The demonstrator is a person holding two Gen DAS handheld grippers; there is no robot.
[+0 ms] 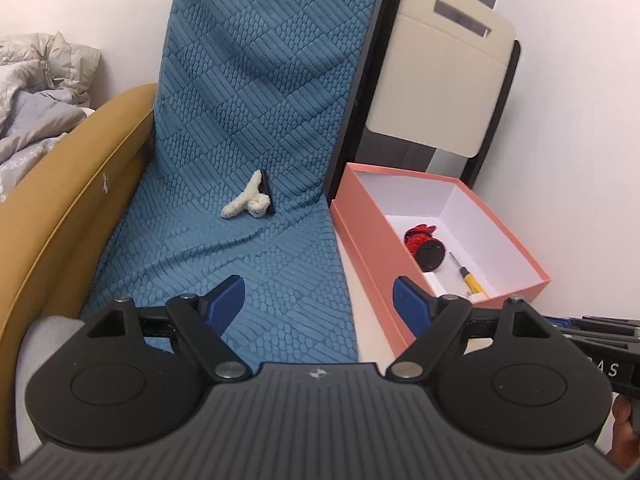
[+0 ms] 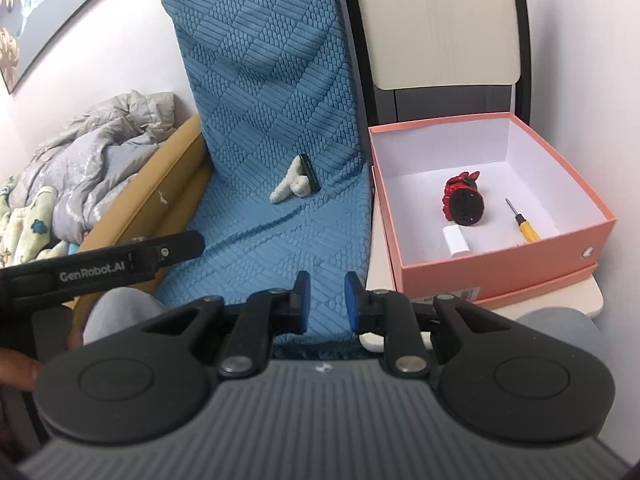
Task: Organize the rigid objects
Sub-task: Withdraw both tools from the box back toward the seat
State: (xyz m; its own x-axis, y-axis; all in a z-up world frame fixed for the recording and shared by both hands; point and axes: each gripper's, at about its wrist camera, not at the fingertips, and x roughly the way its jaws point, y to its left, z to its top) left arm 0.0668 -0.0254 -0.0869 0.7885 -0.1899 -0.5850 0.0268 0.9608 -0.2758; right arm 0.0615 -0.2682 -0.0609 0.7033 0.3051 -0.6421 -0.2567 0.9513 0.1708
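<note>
A white fluffy clip with a black edge [image 1: 251, 199] lies on the blue textured cover [image 1: 240, 120]; it also shows in the right wrist view [image 2: 296, 185]. A pink open box [image 1: 520, 256] stands to the right, holding a red-and-black round object [image 1: 424, 245], a yellow-handled screwdriver [image 1: 470, 280] and a white block [image 2: 455, 241]. The box [image 2: 500, 268], round object [image 2: 462, 200] and screwdriver [image 2: 527, 229] show in the right wrist view too. My left gripper [image 1: 318, 300] is open wide and empty, well short of the clip. My right gripper [image 2: 327, 300] has a narrow gap between its pads and holds nothing.
A tan padded bed edge [image 1: 80, 184] and rumpled bedding [image 2: 80, 152] lie to the left. A beige and black chair back [image 1: 440, 80] stands behind the box. The box rests on a pale surface [image 2: 580, 296]. The left gripper's body [image 2: 100, 264] crosses the right view's left side.
</note>
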